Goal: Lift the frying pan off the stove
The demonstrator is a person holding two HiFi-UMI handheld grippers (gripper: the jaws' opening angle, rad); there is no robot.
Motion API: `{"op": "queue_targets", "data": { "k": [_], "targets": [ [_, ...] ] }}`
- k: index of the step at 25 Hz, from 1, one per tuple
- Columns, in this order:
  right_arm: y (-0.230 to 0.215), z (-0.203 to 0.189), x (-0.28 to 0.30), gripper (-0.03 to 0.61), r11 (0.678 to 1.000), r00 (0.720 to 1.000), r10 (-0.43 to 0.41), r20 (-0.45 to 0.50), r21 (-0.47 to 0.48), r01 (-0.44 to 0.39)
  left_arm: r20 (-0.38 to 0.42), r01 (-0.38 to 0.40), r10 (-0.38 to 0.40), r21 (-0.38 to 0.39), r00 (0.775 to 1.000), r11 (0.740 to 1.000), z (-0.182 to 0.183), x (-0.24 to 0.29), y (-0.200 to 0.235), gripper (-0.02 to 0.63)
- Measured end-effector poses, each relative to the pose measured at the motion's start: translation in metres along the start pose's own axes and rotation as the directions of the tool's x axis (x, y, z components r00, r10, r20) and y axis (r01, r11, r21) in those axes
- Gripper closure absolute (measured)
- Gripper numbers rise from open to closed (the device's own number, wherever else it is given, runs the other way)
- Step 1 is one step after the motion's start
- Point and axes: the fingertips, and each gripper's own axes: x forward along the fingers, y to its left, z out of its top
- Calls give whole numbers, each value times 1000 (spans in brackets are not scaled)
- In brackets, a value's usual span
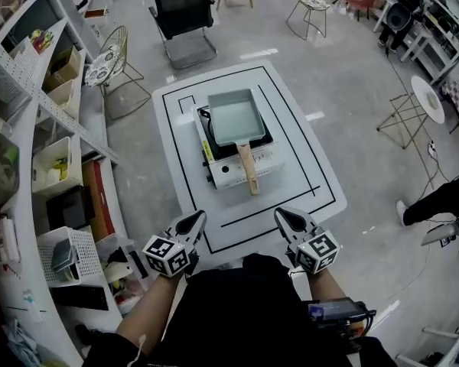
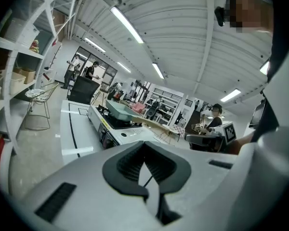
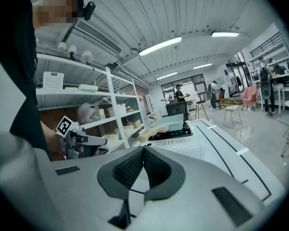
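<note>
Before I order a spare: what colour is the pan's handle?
Pale tan wood; the handle shows best in head view.

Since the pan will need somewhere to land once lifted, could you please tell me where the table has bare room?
The widest bare patch is on the table right of the stove, out to its right edge. A strip lies between the stove's front and the near edge. The stove top is crowded by the frying pan.

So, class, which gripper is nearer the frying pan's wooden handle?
Right. The right gripper is short of the handle, slightly right; the left gripper is farther off, leftward.
</note>
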Motion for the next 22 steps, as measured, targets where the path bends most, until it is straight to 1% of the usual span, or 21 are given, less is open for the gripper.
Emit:
{"op": "queue_targets", "data": {
  "k": [4, 8, 11, 14, 17, 22],
  "targets": [
    [6, -7, -11, 554, 999, 999, -41, 11, 14, 40, -5, 23, -23, -2, 1000, 1000, -8, -7, -5, 604],
    [8, -10, -18, 554, 998, 999, -48, 20, 32, 47, -19, 12, -12, -9, 1000, 1000, -16, -15, -8, 604],
    [11, -11, -16, 554, 999, 999, -29, 24, 38, 29, -18, -9, 8, -23, 1000, 1000, -21, -21, -8, 604],
    [9, -9, -11, 554, 999, 1000, -4, 29, 35, 3, -5, -29, 29, -30, 1000, 999, -17, -23, -8, 604],
    [1, -3, -10, 554, 999, 999, 22, 43, 30, -24, 11, -36, 36, -47, 999, 998, -12, -20, -16, 604],
    [-6, -1, -11, 554, 997, 996, 69, 61, 40, -72, -11, -84, 83, -85, 996, 993, -15, -14, -23, 604]
  ]
}}
